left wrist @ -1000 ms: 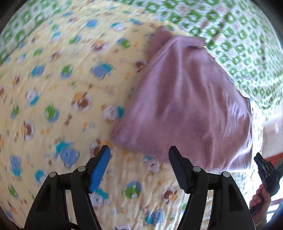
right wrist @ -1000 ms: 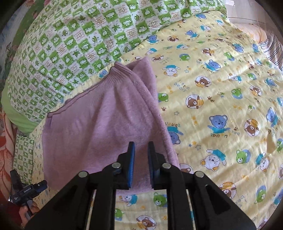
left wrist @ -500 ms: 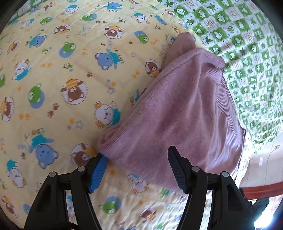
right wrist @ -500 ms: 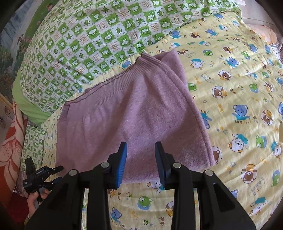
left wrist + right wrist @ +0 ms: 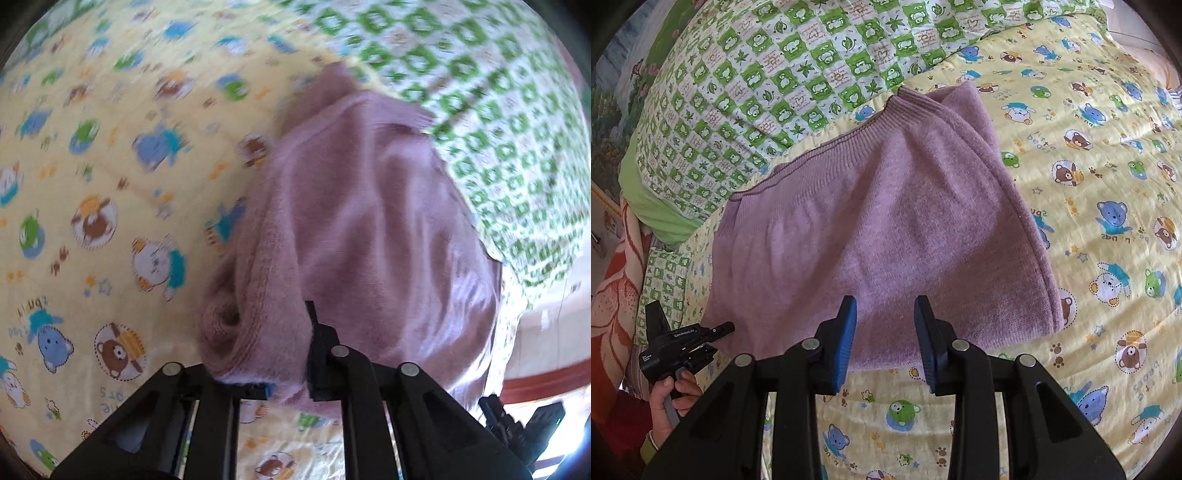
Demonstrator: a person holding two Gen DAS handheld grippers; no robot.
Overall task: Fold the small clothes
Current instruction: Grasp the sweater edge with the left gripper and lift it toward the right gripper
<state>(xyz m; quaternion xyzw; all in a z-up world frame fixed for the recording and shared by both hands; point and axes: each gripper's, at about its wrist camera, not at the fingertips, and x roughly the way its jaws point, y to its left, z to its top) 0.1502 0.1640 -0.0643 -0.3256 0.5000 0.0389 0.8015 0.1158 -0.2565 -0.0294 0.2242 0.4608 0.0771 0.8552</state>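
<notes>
soft knit, pinched at the corner

my left gripper (image 5: 284, 354) is closed on the near corner of the purple knit garment (image 5: 369, 229); the wool bunches thickly between the jaws and hides the blue pad on one side, so i judge the hold to be deep rather than at the very edge. the cloth there curls into a loose roll. this view is blurred, so finer detail escapes me.

my right gripper (image 5: 886, 332) is partly open with nothing between its blue pads. it hangs just over the garment's near edge, and i cannot tell whether the tips touch the wool.

the garment lies on the yellow bear-print quilt (image 5: 1108, 184), ribbed hem (image 5: 827, 155) at the far side, next to the green checked quilt (image 5: 775, 74). in the right view it looks mostly flat, already doubled along its right side.

i expect it to handle light, limp and a little stretchy: it will sag and drag on the quilt, not slide cleanly. the fuzzy surface should grip the pads well. best holds, i think, are the two near corners or the firmer ribbed hem, taking all layers together so the fold does not slip apart.
</notes>
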